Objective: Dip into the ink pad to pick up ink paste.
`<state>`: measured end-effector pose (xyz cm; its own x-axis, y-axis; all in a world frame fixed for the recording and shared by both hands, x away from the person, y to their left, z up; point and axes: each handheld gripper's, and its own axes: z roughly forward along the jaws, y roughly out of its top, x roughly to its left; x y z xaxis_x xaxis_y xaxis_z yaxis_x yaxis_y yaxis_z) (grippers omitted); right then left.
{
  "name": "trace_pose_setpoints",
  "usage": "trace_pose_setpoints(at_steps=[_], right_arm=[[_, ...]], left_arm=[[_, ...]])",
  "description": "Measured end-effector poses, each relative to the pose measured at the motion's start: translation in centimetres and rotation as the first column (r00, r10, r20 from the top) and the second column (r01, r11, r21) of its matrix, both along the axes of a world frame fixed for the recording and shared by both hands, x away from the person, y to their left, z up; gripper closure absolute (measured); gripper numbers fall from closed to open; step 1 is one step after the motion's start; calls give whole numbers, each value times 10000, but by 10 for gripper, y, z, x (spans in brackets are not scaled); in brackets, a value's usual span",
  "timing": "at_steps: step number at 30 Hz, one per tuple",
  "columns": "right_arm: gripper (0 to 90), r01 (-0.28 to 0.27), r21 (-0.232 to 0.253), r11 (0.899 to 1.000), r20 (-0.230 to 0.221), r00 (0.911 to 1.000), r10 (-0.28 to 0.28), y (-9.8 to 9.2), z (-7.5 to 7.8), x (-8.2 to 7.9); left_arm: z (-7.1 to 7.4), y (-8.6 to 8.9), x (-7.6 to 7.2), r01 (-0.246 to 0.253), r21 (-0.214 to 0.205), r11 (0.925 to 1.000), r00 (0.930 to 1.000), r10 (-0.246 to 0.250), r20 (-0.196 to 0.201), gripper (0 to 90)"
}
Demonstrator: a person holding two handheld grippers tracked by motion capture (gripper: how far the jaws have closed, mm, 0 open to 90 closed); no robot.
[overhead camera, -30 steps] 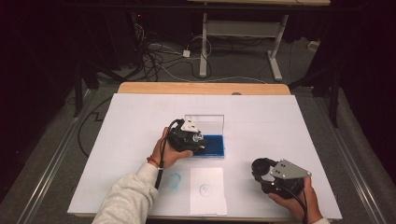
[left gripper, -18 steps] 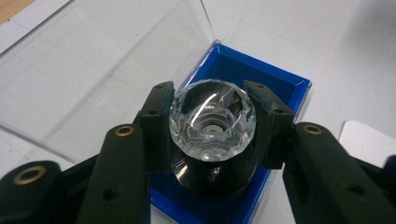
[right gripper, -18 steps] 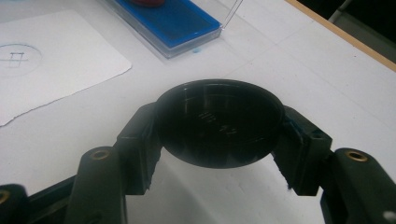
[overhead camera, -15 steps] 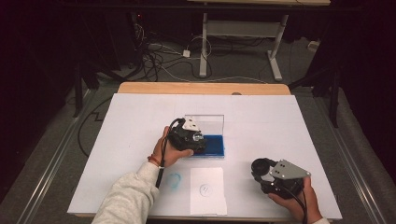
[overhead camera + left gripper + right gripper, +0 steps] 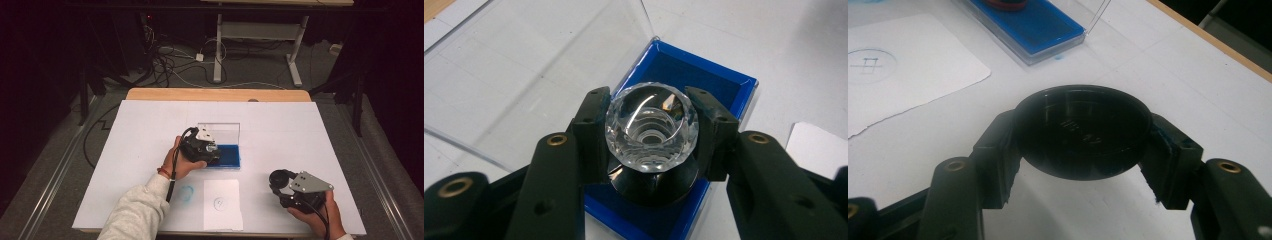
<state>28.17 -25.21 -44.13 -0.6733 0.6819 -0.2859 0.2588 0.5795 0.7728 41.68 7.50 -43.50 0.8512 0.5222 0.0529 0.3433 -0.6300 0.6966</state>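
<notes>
Hands enter the high view from the bottom edge: the left gripper (image 5: 210,148) sits over the blue ink pad (image 5: 227,156), whose clear lid (image 5: 222,131) stands open behind it near the middle of the white table (image 5: 150,130), while the right gripper (image 5: 280,181) rests well apart toward the near right corner, clamped on a black round cap (image 5: 276,177). A paper sheet (image 5: 222,204) with a stamped mark lies just in front of the pad. Left gripper view: the jaws are clenched on a faceted clear stamp handle (image 5: 651,127) with a black base, held right over the blue pad (image 5: 719,90) — whether the base touches the pad cannot be told. Right gripper view: the jaws grasp the black cap (image 5: 1083,131) by its sides, above the bare tabletop (image 5: 1198,80), with the blue pad (image 5: 1033,25) and the paper (image 5: 913,70) beyond it.
</notes>
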Motion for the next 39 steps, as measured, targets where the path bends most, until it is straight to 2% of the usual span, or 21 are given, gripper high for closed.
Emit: trace_pose_setpoints(at_steps=[8, 15, 23, 28, 35, 37, 39], right_arm=[[388, -65, -48, 10000, -25, 10000, 65, 0, 0, 0], [388, 153, 96, 9998, 128, 9998, -154, -2, 4, -1], [388, 150, 75, 9999, 119, 9998, -151, -2, 4, -1], [388, 160, 119, 9998, 191, 9997, -162, -5, 6, 0], [387, 164, 167, 9997, 225, 9996, -168, -7, 6, -1], [387, 171, 189, 9997, 221, 9996, -175, -7, 7, -1], [387, 187, 192, 9996, 218, 9996, -191, -7, 6, 0]], left_arm=[[0, -1, 0, -8, 83, 10000, 10000, 8, -9, 545], [1, -3, -2, -113, 152, 9998, 9999, 112, 10, 544], [7, -12, -2, -163, 645, 9978, 9998, 155, 132, 546], [27, -19, 2, -33, 284, 9996, 9992, 22, 391, 546], [55, -32, 3, 238, 323, 9992, 9960, -265, 859, 546], [62, -33, 4, 361, 200, 9991, 9953, -377, 890, 546], [68, -34, 4, 395, 255, 9989, 9942, -419, 993, 546]])
